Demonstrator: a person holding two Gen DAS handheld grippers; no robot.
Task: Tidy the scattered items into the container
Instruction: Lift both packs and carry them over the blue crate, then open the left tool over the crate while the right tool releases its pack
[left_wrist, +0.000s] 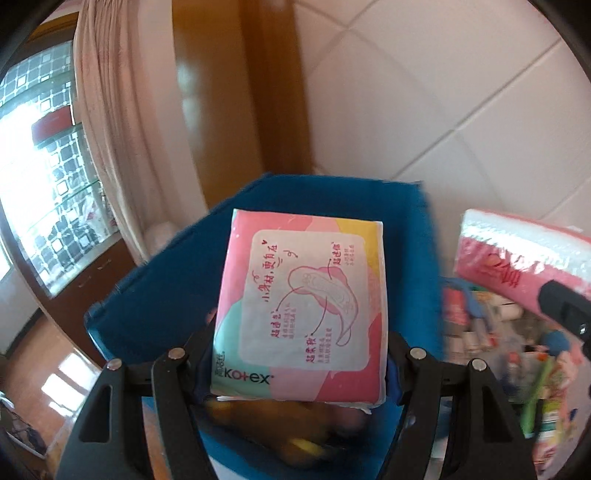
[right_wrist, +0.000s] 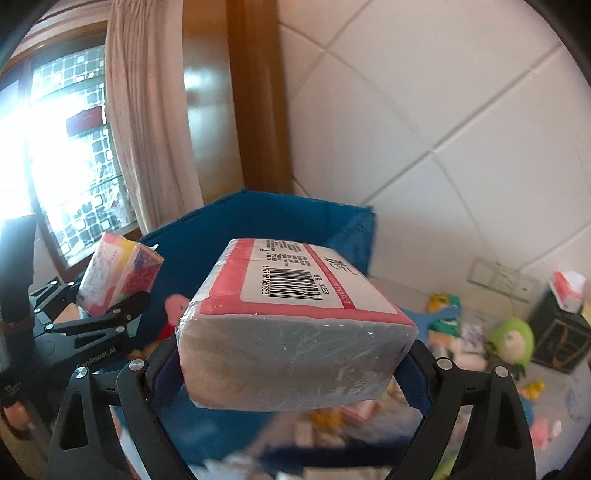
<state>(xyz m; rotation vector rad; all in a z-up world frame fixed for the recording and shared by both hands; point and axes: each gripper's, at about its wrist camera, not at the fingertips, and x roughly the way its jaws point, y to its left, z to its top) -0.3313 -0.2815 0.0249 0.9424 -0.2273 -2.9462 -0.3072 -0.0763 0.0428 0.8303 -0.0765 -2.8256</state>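
My left gripper (left_wrist: 299, 350) is shut on a pink Kotex pad pack (left_wrist: 301, 314) and holds it above the open blue fabric bin (left_wrist: 166, 295). My right gripper (right_wrist: 291, 365) is shut on a pink-and-white tissue pack (right_wrist: 295, 332) with a barcode label, held over the bin's (right_wrist: 295, 218) near side. The tissue pack also shows at the right of the left wrist view (left_wrist: 517, 258). The left gripper with the pad pack shows in the right wrist view (right_wrist: 118, 277). Soft toys lie inside the bin (right_wrist: 173, 310).
A tiled white wall (right_wrist: 443, 129) rises behind the bin. A wooden frame (right_wrist: 255, 92), a curtain (right_wrist: 147, 110) and a window stand at the left. Scattered toys, a green-haired doll (right_wrist: 511, 339) and a dark box (right_wrist: 557, 332) lie at the right.
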